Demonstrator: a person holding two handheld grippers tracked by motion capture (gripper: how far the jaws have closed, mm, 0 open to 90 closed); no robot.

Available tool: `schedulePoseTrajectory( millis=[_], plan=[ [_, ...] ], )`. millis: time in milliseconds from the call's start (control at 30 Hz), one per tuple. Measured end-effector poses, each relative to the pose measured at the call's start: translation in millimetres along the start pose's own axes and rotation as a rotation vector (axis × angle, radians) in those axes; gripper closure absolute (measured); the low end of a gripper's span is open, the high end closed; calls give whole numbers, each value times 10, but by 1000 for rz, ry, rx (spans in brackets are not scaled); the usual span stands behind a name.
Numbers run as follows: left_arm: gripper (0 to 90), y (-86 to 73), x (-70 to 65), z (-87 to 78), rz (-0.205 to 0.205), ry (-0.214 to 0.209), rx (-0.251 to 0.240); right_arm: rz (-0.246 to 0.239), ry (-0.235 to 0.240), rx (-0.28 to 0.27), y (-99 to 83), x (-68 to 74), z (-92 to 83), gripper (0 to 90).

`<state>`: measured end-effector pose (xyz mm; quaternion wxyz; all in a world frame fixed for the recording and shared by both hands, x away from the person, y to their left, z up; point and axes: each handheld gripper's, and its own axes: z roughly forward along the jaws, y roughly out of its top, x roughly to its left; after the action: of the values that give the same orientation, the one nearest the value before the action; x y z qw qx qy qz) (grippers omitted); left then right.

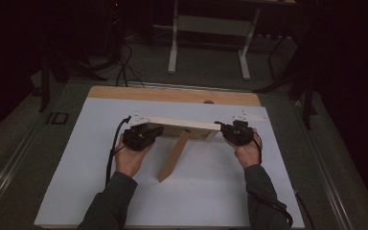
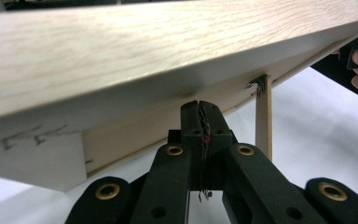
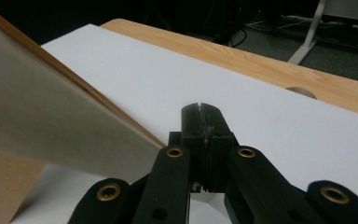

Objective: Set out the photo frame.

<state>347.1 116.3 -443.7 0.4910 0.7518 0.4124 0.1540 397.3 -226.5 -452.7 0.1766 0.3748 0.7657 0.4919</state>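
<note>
A long light-wood board [image 1: 182, 123] is raised across the middle of the white sheet [image 1: 211, 191], with a gripper at each end. A second wooden piece [image 1: 175, 155] slants from its underside toward the person, its near end on the sheet. My left gripper [image 1: 157, 130] is under the board's left end with its jaws shut and nothing between them. In the left gripper view its tips [image 2: 200, 106] sit just below the board's [image 2: 168, 51] lower panel, and the slat [image 2: 264, 121] stands edge-on farther off. My right gripper [image 1: 226, 128] at the right end is also shut and empty [image 3: 200, 108], the blurred board [image 3: 42, 116] to its left.
The white sheet covers a wooden table whose far edge [image 1: 172, 94] has a round hole [image 1: 208, 101]. Beyond it on the floor stand a white-legged frame [image 1: 175, 48] and dark cables [image 1: 122, 62]. Cables trail from both grippers along the forearms.
</note>
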Motion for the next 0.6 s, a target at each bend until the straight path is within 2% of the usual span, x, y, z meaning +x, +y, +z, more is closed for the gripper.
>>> schedulePoseTrajectory(
  millis=[200, 600],
  plan=[
    [900, 24, -20, 25, 7, 3, 5, -5, 23, 1, 27, 15, 10, 895],
    [900, 45, -36, 82, 10, 6, 14, -16, 40, 5, 13, 40, 1, 897]
  ],
)
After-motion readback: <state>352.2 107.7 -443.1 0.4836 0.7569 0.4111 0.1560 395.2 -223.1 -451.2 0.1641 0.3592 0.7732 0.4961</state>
